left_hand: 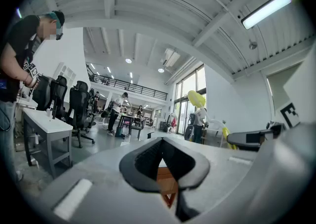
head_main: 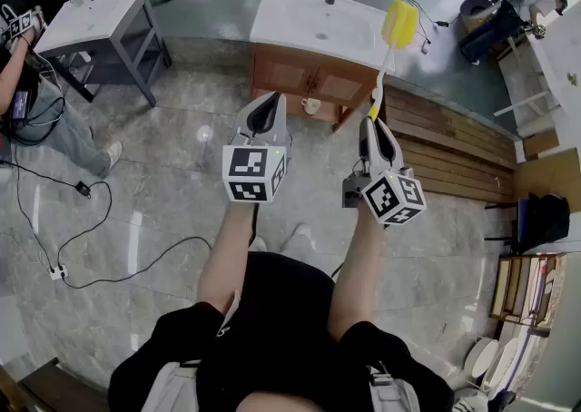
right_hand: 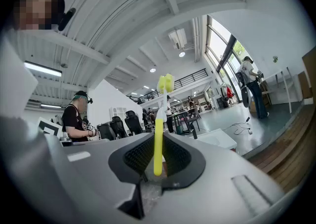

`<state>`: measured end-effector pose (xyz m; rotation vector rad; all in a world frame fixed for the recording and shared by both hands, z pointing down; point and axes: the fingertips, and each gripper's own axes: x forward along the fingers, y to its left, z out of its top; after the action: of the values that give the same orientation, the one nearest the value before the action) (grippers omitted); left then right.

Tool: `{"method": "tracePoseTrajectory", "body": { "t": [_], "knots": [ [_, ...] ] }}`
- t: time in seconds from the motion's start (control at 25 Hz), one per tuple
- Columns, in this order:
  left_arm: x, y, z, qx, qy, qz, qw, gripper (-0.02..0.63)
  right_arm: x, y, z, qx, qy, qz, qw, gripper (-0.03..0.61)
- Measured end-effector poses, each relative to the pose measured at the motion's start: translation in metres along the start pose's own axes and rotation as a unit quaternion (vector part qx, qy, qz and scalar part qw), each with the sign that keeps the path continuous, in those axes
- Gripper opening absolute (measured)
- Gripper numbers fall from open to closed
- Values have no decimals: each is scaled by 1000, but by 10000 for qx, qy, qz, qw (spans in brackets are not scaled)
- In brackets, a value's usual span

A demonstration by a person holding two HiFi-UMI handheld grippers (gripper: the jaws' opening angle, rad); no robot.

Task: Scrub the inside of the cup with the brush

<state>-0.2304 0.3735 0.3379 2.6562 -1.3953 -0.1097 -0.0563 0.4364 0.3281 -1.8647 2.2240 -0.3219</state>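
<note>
**Brush (head_main: 386, 63) clamped; cup (head_main: 311, 106) well apart**

Head view: both forearms are held out level, side by side. The brush is carried in the right gripper (head_main: 373, 124), with its yellow head forward. A small white cup is seen at the cabinet (head_main: 300, 74) front.

Left gripper view: the left gripper (left_hand: 162, 144) is closed on nothing.

Right gripper view: only the thin handle end is pinched, so pivoting or slipping under scrubbing load is judged likely.

Smooth plastic brush (head_main: 398, 29), glossy stone floor (head_main: 163, 192)
</note>
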Motion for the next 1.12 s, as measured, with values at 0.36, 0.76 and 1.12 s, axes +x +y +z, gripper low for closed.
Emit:
{"method": "tracePoseTrajectory", "body": {
  "t": [0.36, 0.76, 1.12],
  "knots": [
    [4, 2, 6, 21, -24, -17, 10000, -2, 6, 5, 6, 27, -64, 101, 9999, 51],
    [12, 12, 13, -5, -85, 22, 10000, -2, 19, 8, 13, -16, -68, 147, 9999, 51],
    [21, 25, 8, -93, -43, 53, 9999, -2, 34, 11, 6, -78, 58, 185, 9998, 51]
  ]
}}
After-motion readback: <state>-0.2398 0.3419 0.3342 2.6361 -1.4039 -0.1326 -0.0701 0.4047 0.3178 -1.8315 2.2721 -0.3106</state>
